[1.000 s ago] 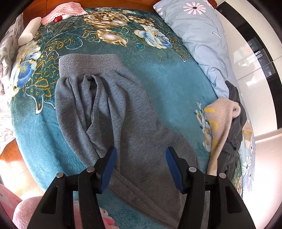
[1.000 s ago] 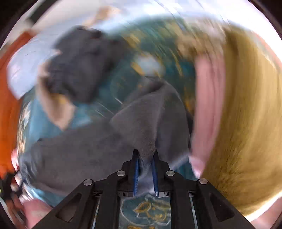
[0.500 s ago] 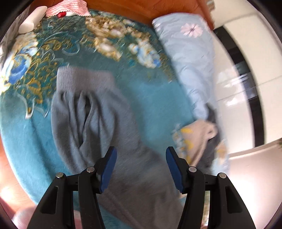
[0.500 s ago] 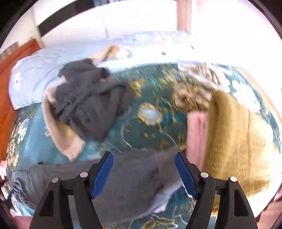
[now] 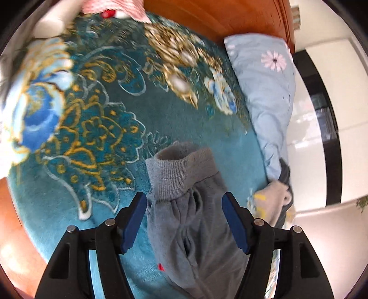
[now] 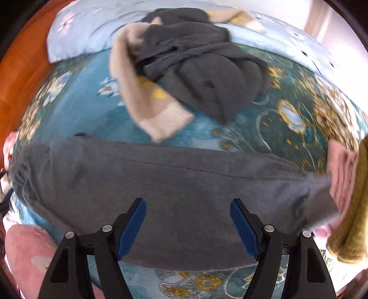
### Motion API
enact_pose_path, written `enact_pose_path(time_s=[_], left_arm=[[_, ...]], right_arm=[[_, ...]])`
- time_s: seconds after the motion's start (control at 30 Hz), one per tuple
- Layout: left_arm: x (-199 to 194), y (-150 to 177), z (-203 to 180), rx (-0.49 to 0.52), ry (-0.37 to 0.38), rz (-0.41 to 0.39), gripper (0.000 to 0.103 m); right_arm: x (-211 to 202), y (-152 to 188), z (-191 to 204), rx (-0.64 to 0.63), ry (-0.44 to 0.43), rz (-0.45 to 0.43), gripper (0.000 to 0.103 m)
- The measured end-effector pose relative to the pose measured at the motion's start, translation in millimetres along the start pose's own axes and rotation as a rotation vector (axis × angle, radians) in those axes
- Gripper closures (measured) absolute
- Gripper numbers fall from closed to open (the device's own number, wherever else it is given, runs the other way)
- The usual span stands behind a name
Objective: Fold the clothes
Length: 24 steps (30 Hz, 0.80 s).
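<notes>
Teal floral bedding (image 5: 128, 142) covers the bed, with a pale blue pillow (image 5: 266, 92) at the far right against the orange headboard (image 5: 207, 13). Grey sweatpants (image 6: 161, 184) lie stretched across the near side — legs laid together, ribbed waistband (image 5: 177, 174) to the left. They look soft, limp and light, so they will sag unless held at two points; the waistband and the cuff end seem the firmest holds. A dark heap of clothes (image 6: 202, 69) sits beyond. Both the left gripper (image 5: 184, 220) and right gripper (image 6: 188, 227) hover over the pants, jaws wide apart, holding nothing.

Matt grey knit trousers (image 5: 195, 220) on plush teal blanket (image 5: 110, 138).
</notes>
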State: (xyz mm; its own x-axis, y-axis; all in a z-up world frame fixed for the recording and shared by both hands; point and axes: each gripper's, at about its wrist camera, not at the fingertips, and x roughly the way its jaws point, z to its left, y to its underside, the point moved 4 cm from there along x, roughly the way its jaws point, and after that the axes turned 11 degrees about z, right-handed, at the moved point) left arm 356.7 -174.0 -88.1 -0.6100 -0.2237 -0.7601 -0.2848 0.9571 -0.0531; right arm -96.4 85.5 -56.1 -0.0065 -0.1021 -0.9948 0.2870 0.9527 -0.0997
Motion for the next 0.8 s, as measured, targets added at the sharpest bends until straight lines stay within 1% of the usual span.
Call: enact_pose_path(time_s=[0.1, 0.13, 0.17, 0.2, 0.23, 0.27, 0.33, 0.37, 0.43, 0.5, 0.57, 0.67, 0.73, 0.8], left_arm=[[11.5, -2.5, -1.4, 0.015, 0.025, 0.022, 0.037], [14.9, -3.8, -1.8, 0.019, 0.037, 0.027, 0.044], [16.7, -4.9, -1.3, 0.018, 0.048, 0.028, 0.054], [18.6, -6.3, 0.6, 0.014, 0.058, 0.032, 0.059], [20.6, -7.8, 3.0, 0.012, 0.062, 0.037, 0.067], [22.6, -9.4, 5.3, 0.01, 0.066, 0.043, 0.074], [26.5, -13.2, 8.4, 0.016, 0.064, 0.055, 0.076], [26.8, -14.2, 9.0, 0.028, 0.069, 0.057, 0.083], [25.0, -16.0, 4.5, 0.071, 0.102, 0.054, 0.089], [22.7, -18.6, -3.8, 0.122, 0.139, 0.05, 0.091], [15.2, -21.6, -19.6, 0.19, 0.216, 0.044, 0.091], [-5.2, -22.8, -34.8, 0.243, 0.45, 0.012, 0.091], [-3.3, -27.6, -28.4, 0.228, 0.451, -0.002, 0.091], [16.7, -32.8, -7.2, 0.163, 0.331, 0.043, 0.091]], right_arm=[[2.9, -0.7, 7.6, 0.011, 0.012, 0.018, 0.024], [3.9, -0.9, 10.1, 0.015, 0.017, 0.024, 0.024], [6.1, -1.6, 12.4, 0.019, 0.02, 0.033, 0.024], [9.1, -1.9, 14.9, 0.024, 0.023, 0.048, 0.024], [12.6, -1.0, 17.9, 0.028, 0.025, 0.067, 0.024], [16.2, 0.4, 21.0, 0.029, 0.026, 0.084, 0.024], [21.7, 4.1, 28.2, 0.022, 0.028, 0.112, 0.024], [23.8, 5.4, 31.5, 0.016, 0.029, 0.123, 0.024], [26.1, 6.8, 37.5, 0.001, 0.035, 0.137, 0.024], [26.0, 7.5, 41.5, -0.01, 0.043, 0.139, 0.024], [24.8, 8.0, 43.7, -0.018, 0.051, 0.137, 0.024], [26.4, 9.5, 44.0, -0.018, 0.056, 0.149, 0.024], [27.7, 10.7, 43.9, -0.016, 0.058, 0.158, 0.024], [29.1, 11.8, 43.9, -0.015, 0.06, 0.167, 0.024]])
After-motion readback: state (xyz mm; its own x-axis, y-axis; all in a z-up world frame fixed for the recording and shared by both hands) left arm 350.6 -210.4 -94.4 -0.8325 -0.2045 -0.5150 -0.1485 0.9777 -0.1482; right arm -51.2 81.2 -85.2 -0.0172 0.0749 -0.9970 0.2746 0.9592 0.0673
